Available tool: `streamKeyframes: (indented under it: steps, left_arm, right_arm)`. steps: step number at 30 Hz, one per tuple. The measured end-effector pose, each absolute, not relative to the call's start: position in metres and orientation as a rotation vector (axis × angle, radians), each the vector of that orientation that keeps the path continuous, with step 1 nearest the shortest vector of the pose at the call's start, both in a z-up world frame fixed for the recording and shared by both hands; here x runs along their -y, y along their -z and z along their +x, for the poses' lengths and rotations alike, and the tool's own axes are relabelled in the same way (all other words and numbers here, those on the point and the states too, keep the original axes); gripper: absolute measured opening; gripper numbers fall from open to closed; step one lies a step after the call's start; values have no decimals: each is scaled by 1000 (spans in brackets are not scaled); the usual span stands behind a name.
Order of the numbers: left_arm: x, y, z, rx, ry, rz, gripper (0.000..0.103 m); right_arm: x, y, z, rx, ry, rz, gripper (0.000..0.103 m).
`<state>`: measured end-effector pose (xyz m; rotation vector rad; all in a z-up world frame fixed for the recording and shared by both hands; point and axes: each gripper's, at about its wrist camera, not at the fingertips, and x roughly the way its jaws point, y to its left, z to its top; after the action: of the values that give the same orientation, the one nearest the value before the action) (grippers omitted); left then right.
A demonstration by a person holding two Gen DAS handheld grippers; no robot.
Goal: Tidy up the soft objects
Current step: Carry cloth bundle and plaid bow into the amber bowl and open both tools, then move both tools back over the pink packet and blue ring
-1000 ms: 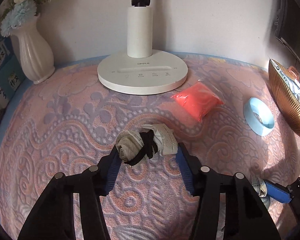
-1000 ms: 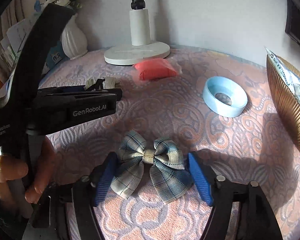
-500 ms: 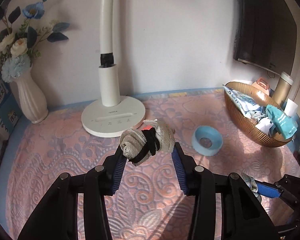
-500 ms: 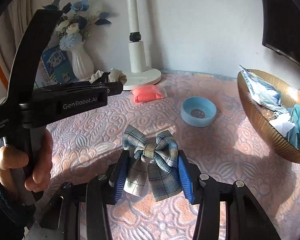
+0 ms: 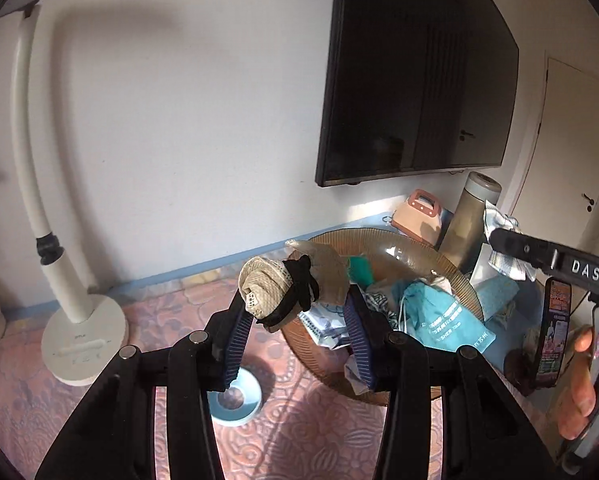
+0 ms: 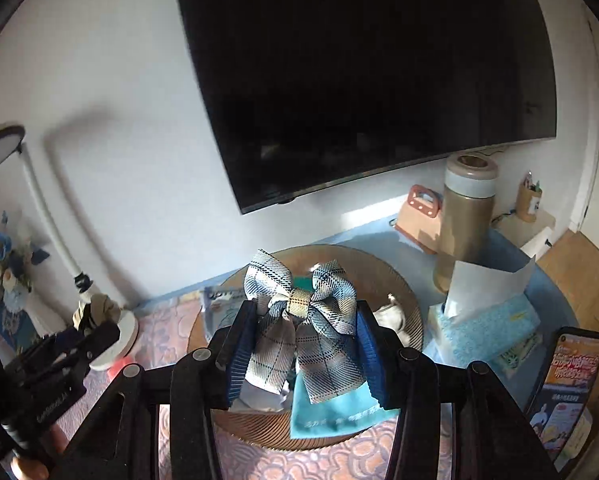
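Above basket: both loads held aloft.
Left gripper: jaws pinching beige scrunchie.
Right gripper: jaws clamping plaid bow.

White letters "DAS" on the black body of the right hand-held gripper, "GenRobot.AI" in small print along the left hand-held gripper, printing on the teal pouch and the phones too small to read

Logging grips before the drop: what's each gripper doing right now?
Left gripper: shut on the lace roll.
Right gripper: shut on the plaid bow.
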<state>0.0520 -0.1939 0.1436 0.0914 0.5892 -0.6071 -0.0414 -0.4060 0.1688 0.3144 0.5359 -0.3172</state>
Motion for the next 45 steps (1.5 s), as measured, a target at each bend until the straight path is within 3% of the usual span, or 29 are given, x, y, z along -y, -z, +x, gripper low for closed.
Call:
streamKeyframes:
  steps: [4,6,7,8,15,22,29,34,45]
  left_arm:
    - [239,-139,53,-580,642,163,48]
    - [257,-136,58,-580,664,187,62]
    - [263,-134,60,-589,684,197,77]
    - [267,-132,61,-600,689,208,81]
    - [230,-137,58,-608,633,179,81]
    - [151,-188,36,-545,524,105,82]
    - [74,-215,0,-473,417,64,100]
    - [32,-169,-3,-539,319,43,101]
    - [-16,-6,21,-828,138,-17,97]
  right_arm:
    - [432,-179,-20,-548,353,329,48]
    - [435,-181,-6,-571,333,318,64]
    - [437,-182,0,-579,318,318,73]
    - [439,-183,3,-574,317,321,73]
    - [442,-176,-15,-566,293,342,74]
    - [403,-177,-43,-578,201,354,74]
    - [332,-193,-67,-528,84,292,88]
    - [289,-160,-68,-581,22,254,89]
    - [255,-13,-34,-820,25,168,89]
